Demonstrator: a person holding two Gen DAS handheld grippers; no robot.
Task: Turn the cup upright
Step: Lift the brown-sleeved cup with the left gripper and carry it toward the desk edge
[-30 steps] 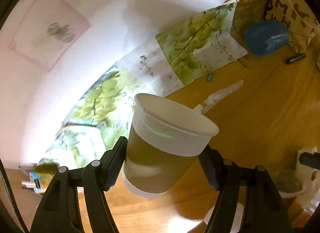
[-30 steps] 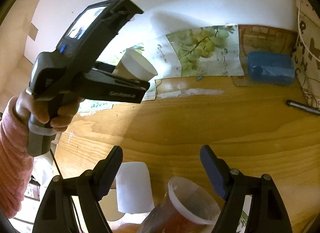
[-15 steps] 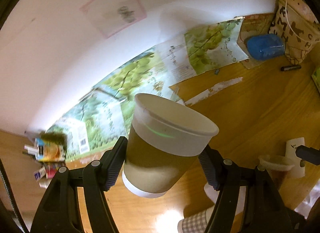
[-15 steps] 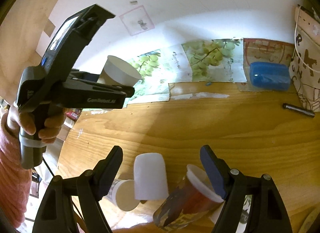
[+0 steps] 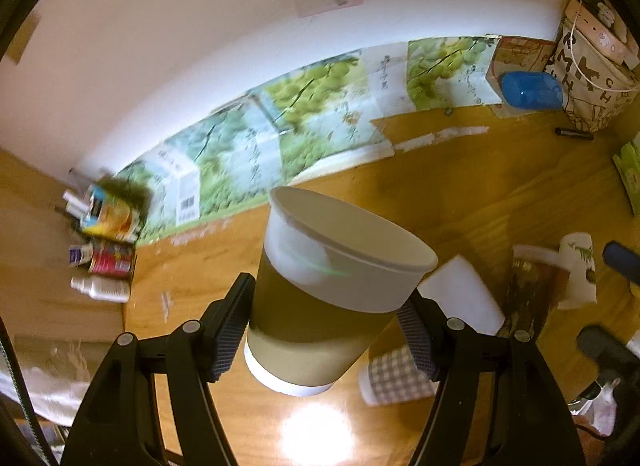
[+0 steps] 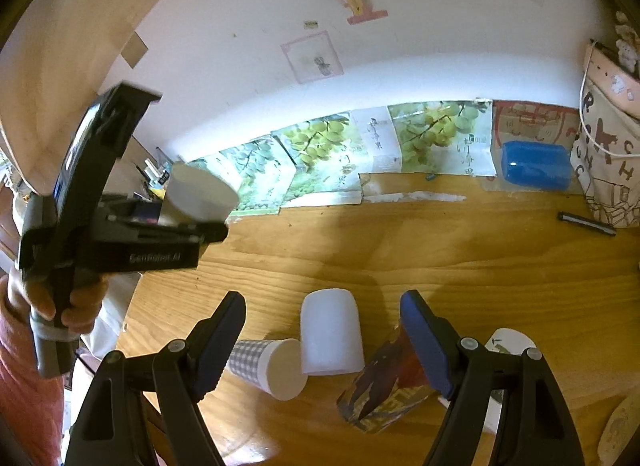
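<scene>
The left gripper [image 5: 326, 330] has its fingers [image 5: 230, 326] closed on the lower body of a white and brown paper cup [image 5: 328, 290], held in the air at the centre of the left wrist frame, mouth up and tilted toward the upper left. Over the last second the grip has not changed, but the view behind it has swung: more of the desk [image 5: 460, 193] now shows, and other cups have come into sight below. That suggests the cup is turned over and is being brought toward a spot to set it down.

In the right wrist view the right gripper [image 6: 324, 342] hovers wide open, holding nothing. Below it, at lower centre, lie a checked cup [image 6: 264, 362] on its side, an upside-down white cup [image 6: 330, 334] and a tipped red-patterned cup [image 6: 384, 390]. These crowd the near desk, so a landing place should be picked clear of them. A blue case [image 6: 534, 163] and a pen [image 6: 586, 223] lie well apart at the right.
</scene>
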